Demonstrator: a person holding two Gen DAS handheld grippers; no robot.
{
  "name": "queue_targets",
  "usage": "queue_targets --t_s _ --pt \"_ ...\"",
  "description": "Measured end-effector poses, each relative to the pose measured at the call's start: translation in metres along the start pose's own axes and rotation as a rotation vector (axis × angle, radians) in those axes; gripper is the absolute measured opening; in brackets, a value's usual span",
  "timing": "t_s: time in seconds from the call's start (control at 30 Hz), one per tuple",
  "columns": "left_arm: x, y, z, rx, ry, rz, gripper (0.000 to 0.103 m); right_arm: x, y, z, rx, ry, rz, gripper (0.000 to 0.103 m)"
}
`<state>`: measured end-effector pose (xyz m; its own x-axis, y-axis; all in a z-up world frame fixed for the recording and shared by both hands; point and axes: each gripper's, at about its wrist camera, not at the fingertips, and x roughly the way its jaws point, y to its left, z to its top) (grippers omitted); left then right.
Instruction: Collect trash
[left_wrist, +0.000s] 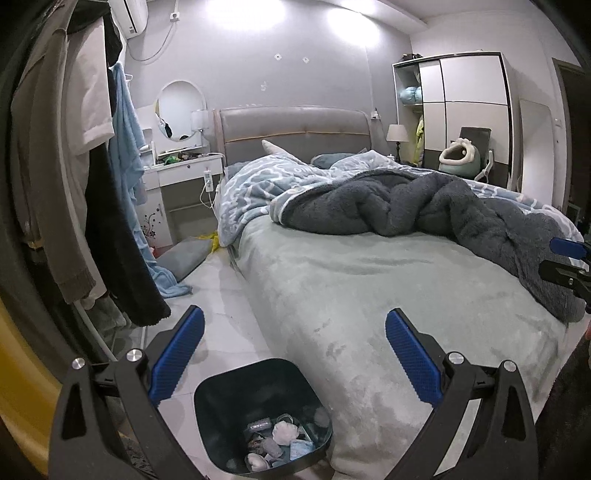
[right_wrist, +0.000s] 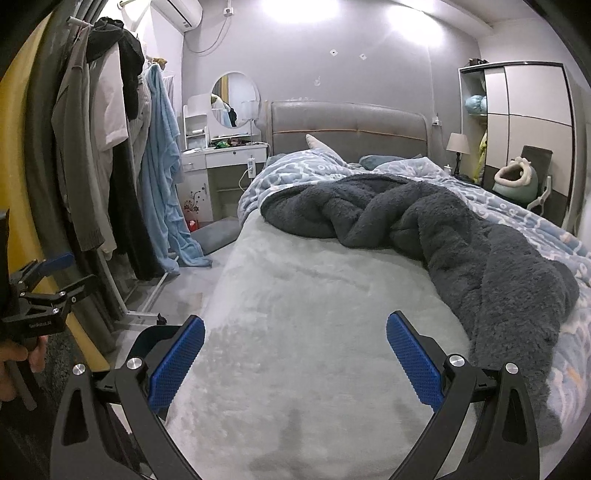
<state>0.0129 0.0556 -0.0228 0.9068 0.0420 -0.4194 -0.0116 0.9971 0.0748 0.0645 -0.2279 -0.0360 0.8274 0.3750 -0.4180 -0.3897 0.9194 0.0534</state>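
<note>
Two grippers, both with their fingers spread wide and gripping nothing, face the bed (left_wrist: 332, 288). Our left gripper (left_wrist: 294, 347) carries ribbed blue pads (left_wrist: 177, 358) on black, smooth arms with shiny round bolts; our right gripper (right_wrist: 295, 349) is built the same. The bed sheet is a pale grey-green plush with a short nap, and a dark grey fleece blanket (right_wrist: 461, 236) lies crumpled over it, backed by a blue-and-white patterned quilt (left_wrist: 255, 184). The headboard (right_wrist: 347, 125) is padded grey with an orange seam.

In the left wrist view a dark, smooth trash bin (left_wrist: 221, 402) with a rounded square mouth stands on the pale tiled floor (left_wrist: 218, 295), just beside the bed's corner. It sits below and between the left fingers, nearer the left one. Inside it lie crumpled tissues and wrappers (left_wrist: 280, 439), white and pale blue.

In the right wrist view only the bin's dark rim shows, behind the left finger. Clothes (right_wrist: 110, 155) hang on a rack at the left.
</note>
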Motion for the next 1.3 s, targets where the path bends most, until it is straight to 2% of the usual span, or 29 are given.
queue_targets --t_s 0.53,1.3 --pt "0.01 0.003 -0.005 -0.045 0.039 0.006 0.1 -0.002 -0.005 -0.013 0.027 0.005 -0.011 0.1" --pt "0.011 0.007 -0.007 -0.064 0.051 0.013 0.1 -0.002 -0.009 -0.012 0.025 0.007 -0.008 0.1"
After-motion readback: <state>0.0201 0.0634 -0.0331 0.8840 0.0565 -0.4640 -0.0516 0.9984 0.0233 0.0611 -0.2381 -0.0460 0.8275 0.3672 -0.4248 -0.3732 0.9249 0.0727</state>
